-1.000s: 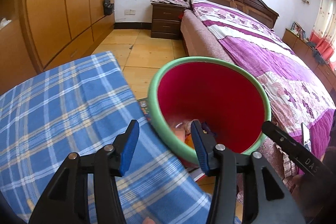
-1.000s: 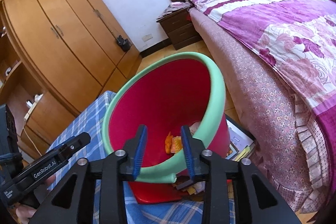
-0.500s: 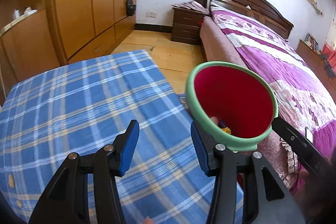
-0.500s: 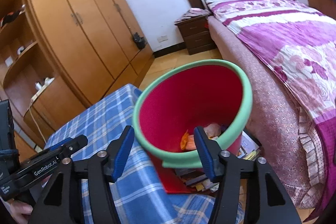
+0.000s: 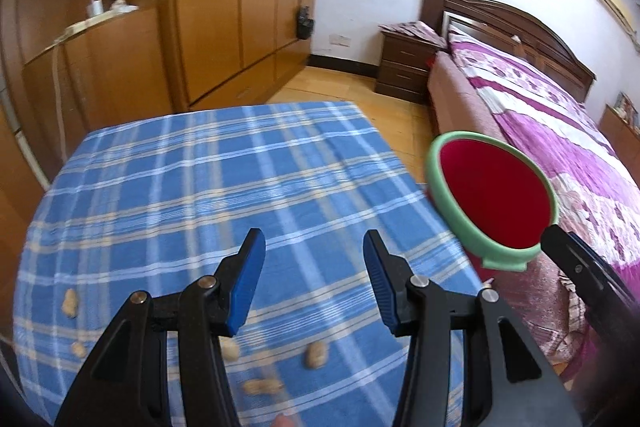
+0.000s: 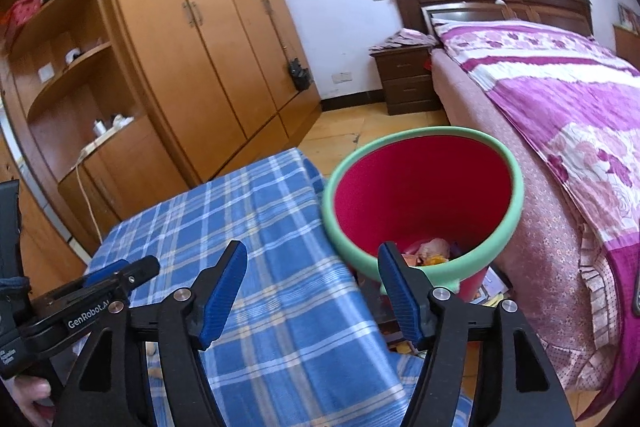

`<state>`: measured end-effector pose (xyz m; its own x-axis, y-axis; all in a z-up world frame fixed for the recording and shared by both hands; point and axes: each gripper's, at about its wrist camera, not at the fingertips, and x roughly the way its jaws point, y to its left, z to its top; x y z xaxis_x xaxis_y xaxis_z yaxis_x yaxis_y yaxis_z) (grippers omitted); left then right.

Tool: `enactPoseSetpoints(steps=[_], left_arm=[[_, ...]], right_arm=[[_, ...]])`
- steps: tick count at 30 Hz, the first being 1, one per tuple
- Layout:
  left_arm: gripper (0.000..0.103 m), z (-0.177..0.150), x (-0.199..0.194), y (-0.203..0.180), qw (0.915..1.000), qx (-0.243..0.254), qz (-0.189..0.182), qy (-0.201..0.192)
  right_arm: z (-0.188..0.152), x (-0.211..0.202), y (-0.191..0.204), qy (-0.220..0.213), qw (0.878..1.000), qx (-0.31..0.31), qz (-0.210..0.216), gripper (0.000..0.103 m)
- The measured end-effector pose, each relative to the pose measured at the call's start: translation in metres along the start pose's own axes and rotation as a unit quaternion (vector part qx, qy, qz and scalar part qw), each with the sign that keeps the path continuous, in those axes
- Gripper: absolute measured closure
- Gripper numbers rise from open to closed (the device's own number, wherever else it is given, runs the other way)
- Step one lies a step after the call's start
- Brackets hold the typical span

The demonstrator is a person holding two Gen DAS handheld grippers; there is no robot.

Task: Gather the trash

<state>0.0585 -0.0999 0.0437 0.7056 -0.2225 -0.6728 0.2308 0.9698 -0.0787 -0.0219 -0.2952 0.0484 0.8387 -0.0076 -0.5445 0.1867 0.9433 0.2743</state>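
Several peanut shells [image 5: 316, 354] lie scattered on the blue plaid tablecloth [image 5: 200, 187], close to me. My left gripper [image 5: 313, 239] hovers open above the cloth just beyond them, with nothing between its blue pads. The red bin with a green rim [image 5: 436, 183] stands off the table's right side. In the right wrist view the bin's rim [image 6: 424, 133] is straight ahead, with crumpled trash [image 6: 430, 251] at its bottom. My right gripper [image 6: 312, 249] is in front of the bin, its jaws opening and nothing between them. The left gripper [image 6: 100, 287] shows at its left.
A bed with a purple floral cover [image 5: 560, 131] runs along the right behind the bin. Wooden wardrobes and shelves [image 5: 240, 7] fill the left wall, and a dark nightstand [image 5: 404, 71] stands at the back. Books or papers [image 6: 492, 287] lie on the floor by the bin.
Both grippers drew back from the bin. The left one swung left over the table, bringing the peanut shells into view. The right gripper's jaws spread wider.
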Motion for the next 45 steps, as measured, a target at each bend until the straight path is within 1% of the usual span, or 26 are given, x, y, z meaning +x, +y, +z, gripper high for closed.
enactPoseSetpoints(steps=[7, 12, 17, 20, 30, 45], left_arm=[[0.052, -0.016, -0.014, 0.032, 0.9991, -0.028, 0.032, -0.006], [0.052, -0.026, -0.023, 0.046, 0.9977, -0.043, 0.05, -0.017], [0.052, -0.034, -0.028, 0.052, 0.9961, -0.047, 0.07, -0.028], [0.052, -0.038, -0.031, 0.055, 0.9953, -0.049, 0.078, -0.032], [0.052, -0.043, -0.034, 0.062, 0.9926, -0.058, 0.098, -0.043], [0.052, -0.044, -0.031, 0.063, 0.9926, -0.059, 0.098, -0.04]], right_arm=[[-0.012, -0.003, 0.029, -0.004, 0.999, -0.037, 0.014, 0.034], [-0.021, -0.005, 0.043, -0.017, 0.998, -0.051, 0.025, 0.034], [-0.028, -0.005, 0.048, -0.021, 0.998, -0.059, 0.022, 0.034], [-0.033, -0.005, 0.052, -0.025, 0.997, -0.068, 0.014, 0.034], [-0.044, -0.001, 0.056, -0.014, 0.997, -0.077, 0.01, 0.033], [-0.045, 0.001, 0.054, -0.002, 0.997, -0.073, 0.008, 0.033]])
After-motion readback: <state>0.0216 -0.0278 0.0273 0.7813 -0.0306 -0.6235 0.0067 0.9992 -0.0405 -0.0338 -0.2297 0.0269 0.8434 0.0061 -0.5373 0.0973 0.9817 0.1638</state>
